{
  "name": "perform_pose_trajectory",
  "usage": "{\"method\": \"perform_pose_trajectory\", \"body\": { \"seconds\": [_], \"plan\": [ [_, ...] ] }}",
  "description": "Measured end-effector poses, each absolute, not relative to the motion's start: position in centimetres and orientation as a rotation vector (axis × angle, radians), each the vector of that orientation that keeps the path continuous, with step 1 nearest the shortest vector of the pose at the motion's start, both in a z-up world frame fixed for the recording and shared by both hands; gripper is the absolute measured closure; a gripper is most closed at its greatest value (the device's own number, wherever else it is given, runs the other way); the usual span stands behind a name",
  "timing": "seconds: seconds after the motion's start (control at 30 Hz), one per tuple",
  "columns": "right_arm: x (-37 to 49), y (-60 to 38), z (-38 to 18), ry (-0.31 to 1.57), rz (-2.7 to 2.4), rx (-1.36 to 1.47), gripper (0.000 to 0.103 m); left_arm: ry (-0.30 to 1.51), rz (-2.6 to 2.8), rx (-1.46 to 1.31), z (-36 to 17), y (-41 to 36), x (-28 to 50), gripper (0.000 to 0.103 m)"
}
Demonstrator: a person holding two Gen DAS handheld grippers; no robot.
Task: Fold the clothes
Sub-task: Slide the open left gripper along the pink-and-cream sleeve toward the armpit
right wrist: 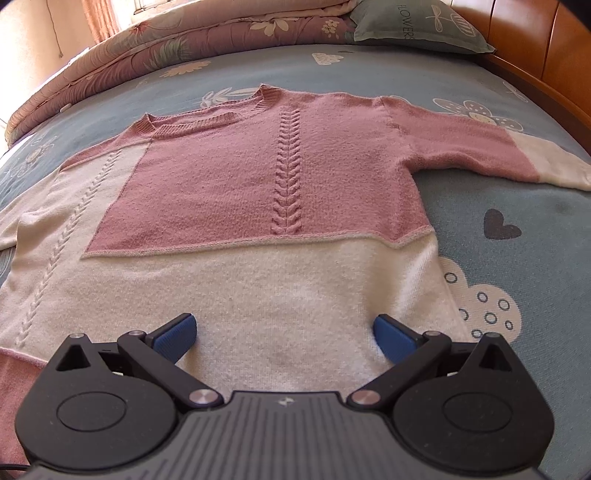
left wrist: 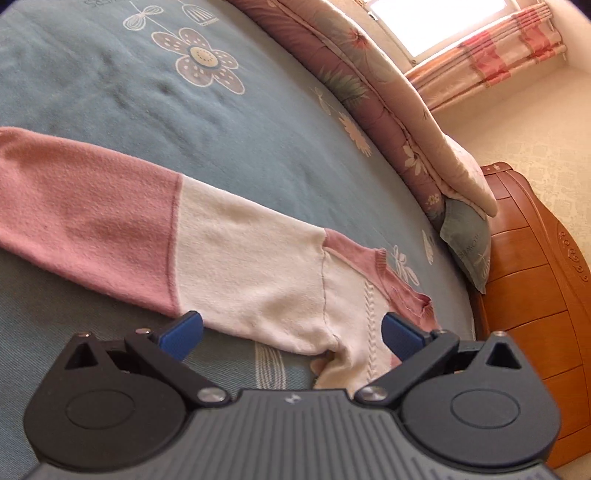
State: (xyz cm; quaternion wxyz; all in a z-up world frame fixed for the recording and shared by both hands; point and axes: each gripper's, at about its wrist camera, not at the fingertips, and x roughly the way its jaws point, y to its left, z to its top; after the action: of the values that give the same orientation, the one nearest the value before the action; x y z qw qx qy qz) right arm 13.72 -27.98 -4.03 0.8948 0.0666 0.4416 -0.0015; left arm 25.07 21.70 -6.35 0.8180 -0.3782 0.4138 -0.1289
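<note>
A pink and cream knitted sweater (right wrist: 258,206) lies flat on the bed, front up, neck toward the headboard, both sleeves spread out. My right gripper (right wrist: 284,336) is open above the cream lower part of its body, close to the hem, with nothing between its blue pads. In the left wrist view one sleeve (left wrist: 147,229) stretches to the left, pink at the cuff end and cream near the shoulder. My left gripper (left wrist: 291,332) is open just above the armpit where that sleeve joins the body, holding nothing.
The blue bedspread (left wrist: 129,92) with flower prints covers the bed. A folded floral quilt (left wrist: 369,96) and a grey-blue pillow (right wrist: 413,26) lie along the head end. A wooden headboard (left wrist: 535,277) stands behind them. A curtained window (left wrist: 443,26) is beyond.
</note>
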Motion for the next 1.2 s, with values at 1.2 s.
{"method": "perform_pose_trajectory", "body": {
  "seconds": [1.2],
  "plan": [
    [20.7,-21.3,3.2,0.799,0.619,0.359,0.000,0.929,-0.380,-1.007,-11.7,14.5,31.1,0.001]
  ]
}}
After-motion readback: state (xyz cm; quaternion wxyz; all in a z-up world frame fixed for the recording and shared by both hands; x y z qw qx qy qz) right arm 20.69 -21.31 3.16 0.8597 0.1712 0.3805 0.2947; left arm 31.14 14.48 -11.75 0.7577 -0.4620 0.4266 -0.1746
